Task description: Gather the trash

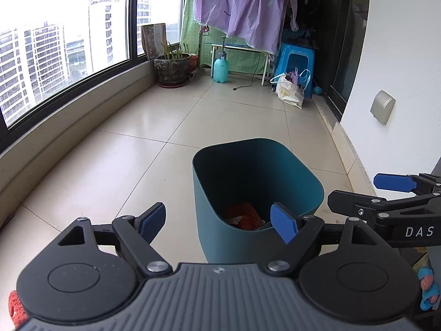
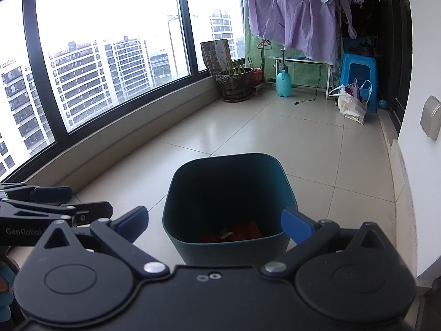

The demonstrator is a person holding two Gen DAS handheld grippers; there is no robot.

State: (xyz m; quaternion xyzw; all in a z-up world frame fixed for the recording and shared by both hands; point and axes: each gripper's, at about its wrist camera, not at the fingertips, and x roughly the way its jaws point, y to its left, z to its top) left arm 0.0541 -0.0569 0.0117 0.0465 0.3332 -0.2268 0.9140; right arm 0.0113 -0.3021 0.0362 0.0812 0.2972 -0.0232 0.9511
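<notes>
Trash bin, teal, stands on the tiled floor holding orange netting. Left gripper and right gripper hover beside it, jaws released, grasping nothing.

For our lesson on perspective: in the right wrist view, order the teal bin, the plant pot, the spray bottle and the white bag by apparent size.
1. teal bin, largest, though nearest the camera.
2. plant pot.
3. white bag and spray bottle: too similar to rank.
</notes>
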